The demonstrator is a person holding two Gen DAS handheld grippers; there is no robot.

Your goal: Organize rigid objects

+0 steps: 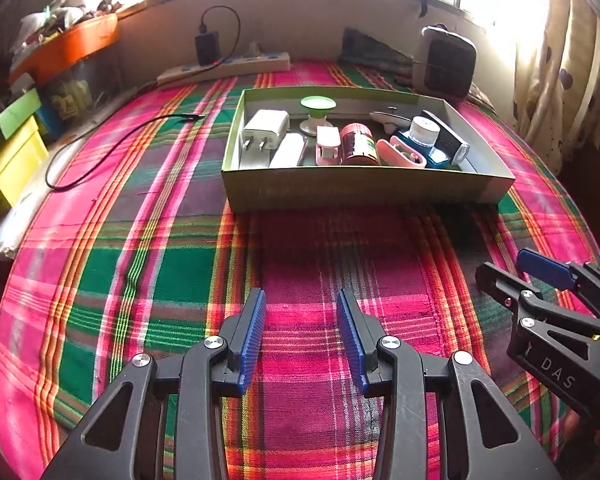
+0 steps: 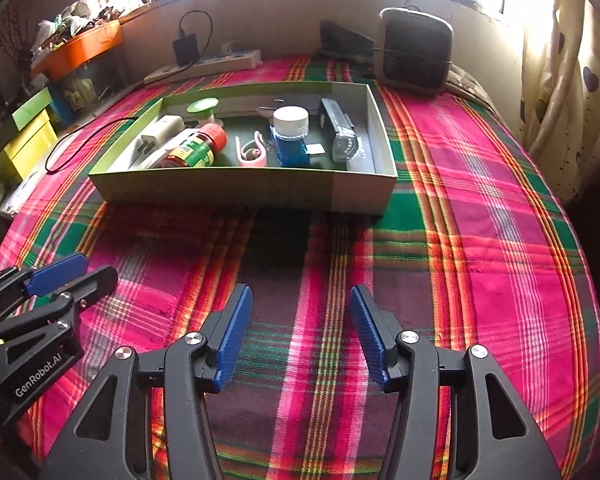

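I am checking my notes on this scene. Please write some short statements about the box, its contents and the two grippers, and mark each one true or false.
1. Both grippers are open and hold nothing. True: the left gripper and the right gripper show bare blue pads over the plaid cloth.
2. The red-capped bottle stands upright in the box. False: it lies on its side.
3. The white charger plug lies inside the cardboard box. True.
4. The blue bottle with the white cap is on the cloth outside the box. False: it is inside the box.
5. A power strip lies beyond the box, near the wall. True.
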